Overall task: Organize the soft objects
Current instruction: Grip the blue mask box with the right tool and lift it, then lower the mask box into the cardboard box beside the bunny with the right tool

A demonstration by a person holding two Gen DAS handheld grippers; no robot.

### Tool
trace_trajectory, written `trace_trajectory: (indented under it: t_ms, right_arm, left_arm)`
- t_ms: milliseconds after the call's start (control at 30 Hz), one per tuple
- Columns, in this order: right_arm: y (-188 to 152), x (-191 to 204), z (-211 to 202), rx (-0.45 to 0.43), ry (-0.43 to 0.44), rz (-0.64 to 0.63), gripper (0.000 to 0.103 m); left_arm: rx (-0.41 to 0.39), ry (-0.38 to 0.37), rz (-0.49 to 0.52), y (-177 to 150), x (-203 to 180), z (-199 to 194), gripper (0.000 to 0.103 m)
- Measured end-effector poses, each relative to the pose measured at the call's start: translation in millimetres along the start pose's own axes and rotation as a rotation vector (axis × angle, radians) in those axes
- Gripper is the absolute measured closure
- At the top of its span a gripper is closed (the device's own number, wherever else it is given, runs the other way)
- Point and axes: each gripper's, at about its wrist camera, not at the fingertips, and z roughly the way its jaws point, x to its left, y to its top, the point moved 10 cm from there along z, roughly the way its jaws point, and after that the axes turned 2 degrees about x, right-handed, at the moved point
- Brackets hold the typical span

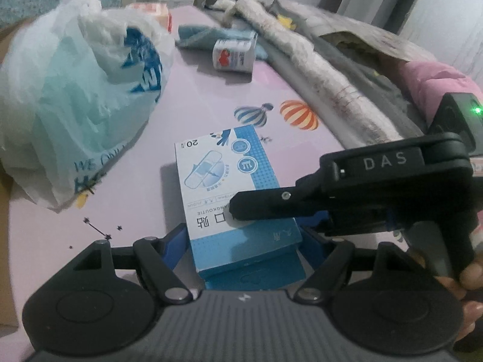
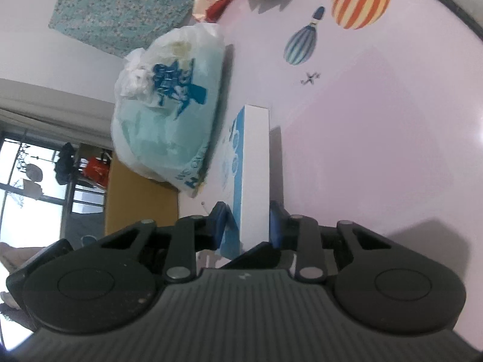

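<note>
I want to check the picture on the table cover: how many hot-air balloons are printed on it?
2. The blue striped balloon and the orange striped balloon sit side by side beyond the bandage box. More may be hidden under the plastic bag.

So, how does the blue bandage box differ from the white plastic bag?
The bandage box is rigid, flat-sided and sharp-edged; the plastic bag is soft, crumpled and bulging. The box looks smaller than the bag. The box lies between both claws; the bag sits apart, untouched. Both rest on the pink table and carry blue print.
</note>
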Motion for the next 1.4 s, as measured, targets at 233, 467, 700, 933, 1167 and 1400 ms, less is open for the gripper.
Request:
trace_trajectory:
  t_ms: [233, 467, 700, 933, 1167, 1400]
  right_arm:
    - [-3.9, 62.9, -26.7, -0.055, 0.057, -0.15, 0.077]
    - [-4.8, 187.6, -2.9, -0.027, 0.187, -0.366, 0.077]
    - [-21.8, 277.6, 116.6, 0.165, 0.267, -0.425, 0.077]
    - [-46.7, 296.7, 234.0, 0.352, 0.19, -0.354, 0.077]
    - [-73.8, 302.4, 301.5, 0.456, 0.115, -0.345, 0.084]
    - [-100.1, 302.4, 344.7, 0.598, 0.049, -0.405, 0.084]
  left_arm:
    - [-0.151, 0.03, 0.031, 21.4, -2.3, -70.7, 0.024]
    - [-0.327, 0.185, -0.022, 49.1, 61.4, -169.7, 0.024]
    - [-0.277, 0.327, -0.191, 38.9, 188.4, -212.3, 0.024]
    - [-0.139, 0.335, -0.34, 8.6, 283.8, -205.3, 0.024]
    - [-0.062, 0.484, -0.327, -17.4, 334.6, -202.5, 0.022]
    - [-0.061, 0.522, -0.313, -28.9, 345.7, -209.3, 0.022]
